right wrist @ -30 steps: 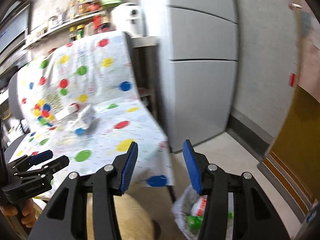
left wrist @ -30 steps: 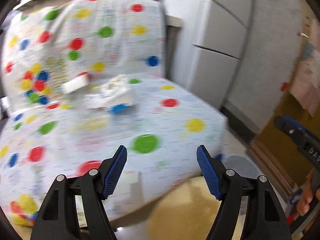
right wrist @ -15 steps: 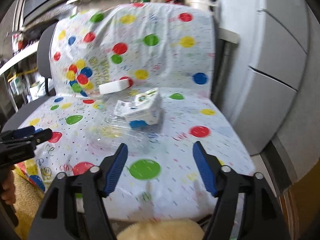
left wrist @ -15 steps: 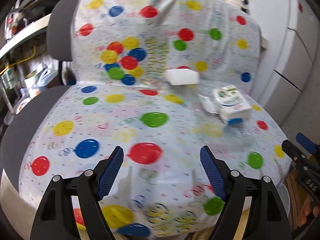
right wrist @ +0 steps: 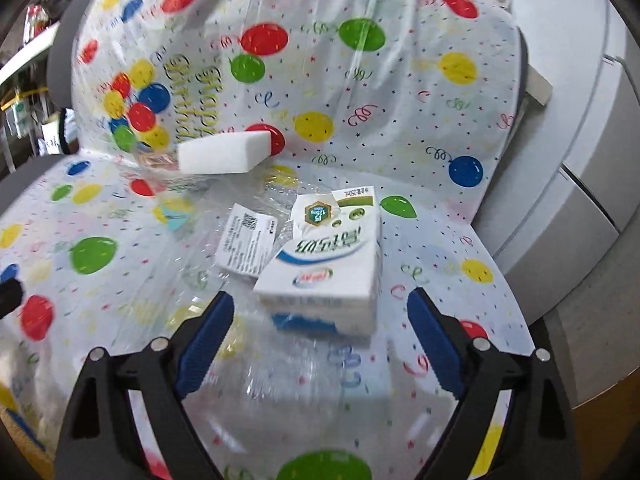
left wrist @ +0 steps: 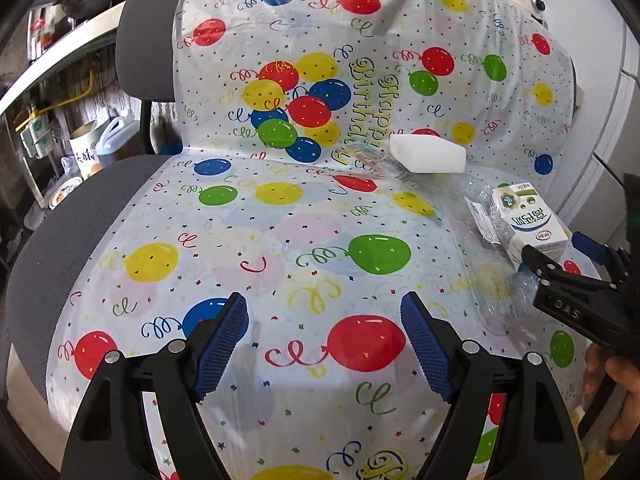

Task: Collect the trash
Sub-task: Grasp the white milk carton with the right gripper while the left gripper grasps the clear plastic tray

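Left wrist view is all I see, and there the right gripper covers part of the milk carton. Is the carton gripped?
Observer: No. The right gripper is open; the milk carton lies flat with its near end between the fingers, touching neither.
Operator: What is under it?
Observer: Crumpled clear plastic, spreading toward the gripper, and a blue part under the carton's near edge.
Operator: And the white paper?
Observer: A label with small print and a square code, against the carton's left side.
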